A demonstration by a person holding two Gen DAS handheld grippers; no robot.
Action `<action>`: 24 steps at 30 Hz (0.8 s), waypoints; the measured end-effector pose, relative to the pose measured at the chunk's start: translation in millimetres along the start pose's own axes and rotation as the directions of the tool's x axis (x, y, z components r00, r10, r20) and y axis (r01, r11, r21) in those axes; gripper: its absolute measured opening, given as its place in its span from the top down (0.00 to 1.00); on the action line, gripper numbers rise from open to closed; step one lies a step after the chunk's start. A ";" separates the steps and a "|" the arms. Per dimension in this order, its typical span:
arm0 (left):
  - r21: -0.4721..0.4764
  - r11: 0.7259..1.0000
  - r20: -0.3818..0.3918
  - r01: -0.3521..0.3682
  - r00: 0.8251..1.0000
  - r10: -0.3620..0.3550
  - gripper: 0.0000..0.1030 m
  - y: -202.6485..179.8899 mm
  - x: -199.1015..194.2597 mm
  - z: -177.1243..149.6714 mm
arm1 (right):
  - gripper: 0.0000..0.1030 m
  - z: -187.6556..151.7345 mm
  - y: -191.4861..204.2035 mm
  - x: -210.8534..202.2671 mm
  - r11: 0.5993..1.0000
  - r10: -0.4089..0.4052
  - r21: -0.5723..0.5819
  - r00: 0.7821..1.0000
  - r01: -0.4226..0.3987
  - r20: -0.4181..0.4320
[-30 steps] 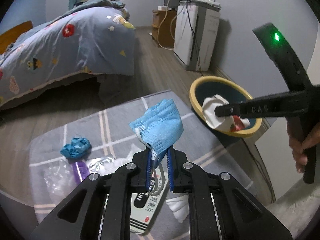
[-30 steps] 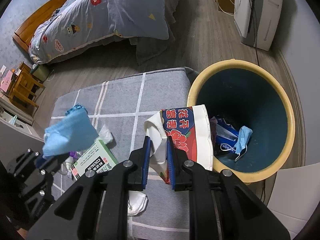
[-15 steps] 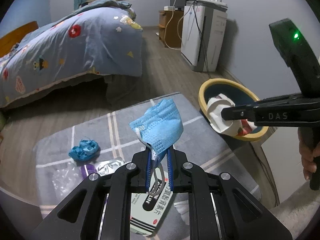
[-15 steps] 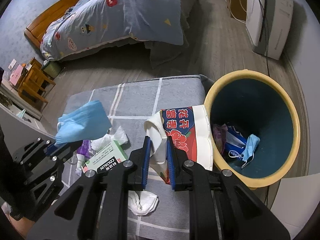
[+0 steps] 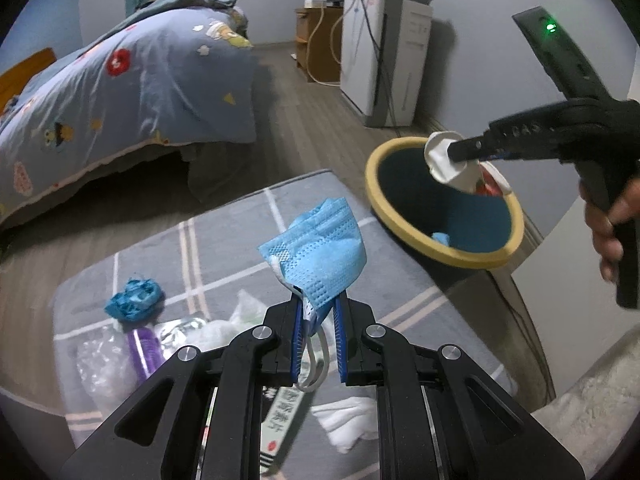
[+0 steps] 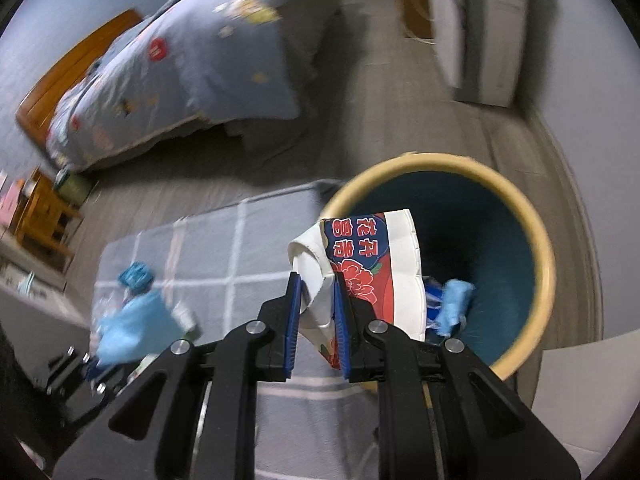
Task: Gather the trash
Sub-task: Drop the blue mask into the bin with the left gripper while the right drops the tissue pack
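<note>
My left gripper [image 5: 317,304] is shut on a blue face mask [image 5: 320,252] and holds it above the grey checked mat [image 5: 224,248]. My right gripper [image 6: 316,284] is shut on a red, blue and white wrapper [image 6: 372,264] and holds it over the near rim of the yellow-rimmed bin [image 6: 548,264]. In the left wrist view the right gripper [image 5: 460,150] holds the wrapper [image 5: 452,164] above the bin [image 5: 400,232]. The bin holds a blue mask [image 6: 454,304] and other trash. The left gripper [image 6: 96,356] with its mask [image 6: 132,328] shows at the lower left of the right wrist view.
On the mat lie a crumpled blue piece [image 5: 134,298], a purple item [image 5: 144,348], clear plastic [image 5: 96,364], a white box with print [image 5: 276,416] and white tissue [image 5: 348,424]. A bed [image 5: 120,80] stands behind the mat. A white appliance [image 5: 384,52] stands against the far wall.
My right gripper has carried the wrapper further over the bin's opening. My left gripper still holds the mask above the mat and has shifted a little towards the bin.
</note>
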State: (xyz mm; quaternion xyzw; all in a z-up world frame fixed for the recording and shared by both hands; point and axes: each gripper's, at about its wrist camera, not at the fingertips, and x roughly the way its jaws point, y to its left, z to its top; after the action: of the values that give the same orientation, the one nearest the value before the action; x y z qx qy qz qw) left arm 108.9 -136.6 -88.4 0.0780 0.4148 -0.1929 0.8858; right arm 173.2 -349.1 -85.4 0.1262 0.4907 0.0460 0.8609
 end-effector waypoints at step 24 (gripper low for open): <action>0.109 0.982 -0.118 0.155 0.983 -0.142 0.86 -105.7 93.4 68.5 | 0.85 12.7 -98.2 27.2 0.975 -0.102 0.200 0.995 0.101 -0.003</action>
State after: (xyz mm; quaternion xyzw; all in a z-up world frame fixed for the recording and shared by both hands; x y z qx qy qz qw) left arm 168.5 -279.4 -113.4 0.1092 0.4553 -0.2779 0.8388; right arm 193.7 -440.5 -127.6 0.1870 0.4954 -0.0480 0.8469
